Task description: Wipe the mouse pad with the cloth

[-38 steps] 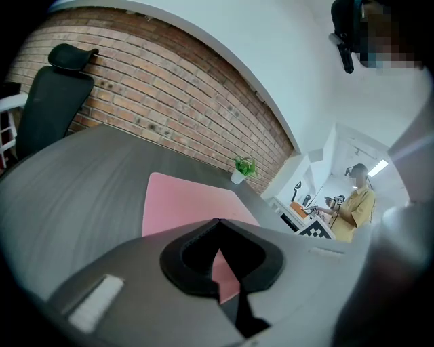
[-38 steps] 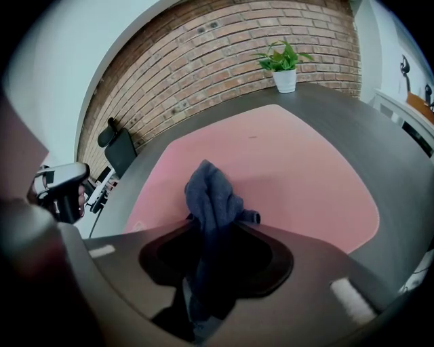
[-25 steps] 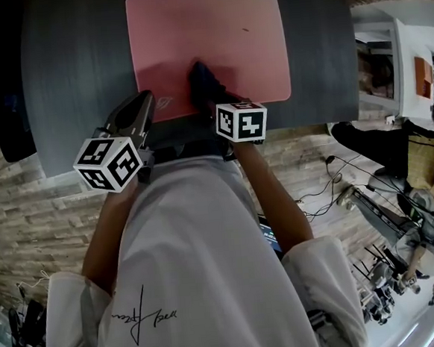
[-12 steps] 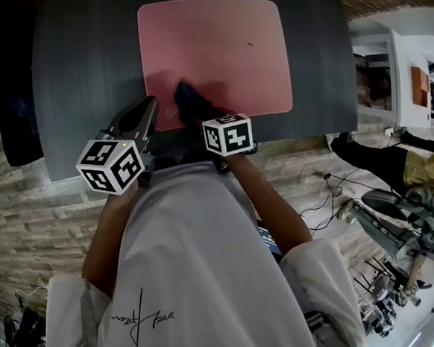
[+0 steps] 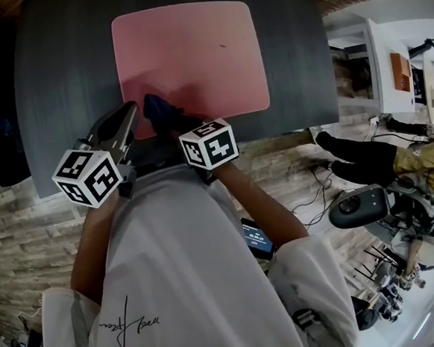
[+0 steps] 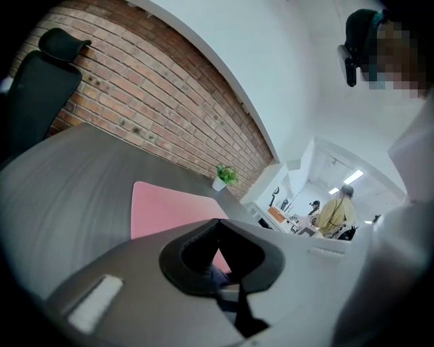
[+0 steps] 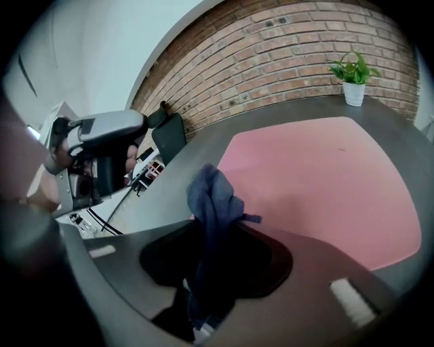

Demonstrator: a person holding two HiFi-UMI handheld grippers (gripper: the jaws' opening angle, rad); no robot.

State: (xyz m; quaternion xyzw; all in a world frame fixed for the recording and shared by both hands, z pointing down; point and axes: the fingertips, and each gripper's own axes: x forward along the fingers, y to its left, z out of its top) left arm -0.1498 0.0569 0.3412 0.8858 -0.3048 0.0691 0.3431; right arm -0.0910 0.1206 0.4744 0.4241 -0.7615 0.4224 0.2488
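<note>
Cloth (image 7: 213, 196) between right gripper (image 7: 215, 229) jaws

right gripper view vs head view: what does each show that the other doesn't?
Only the right gripper view: the right gripper seen along its jaws, shut on the blue cloth, which bunches up above them.
Only the head view: the left marker cube, the right marker cube and the person's white shirt.
Both: the pink mouse pad, the dark table, the cloth at the pad's near edge, and the left gripper.
</note>
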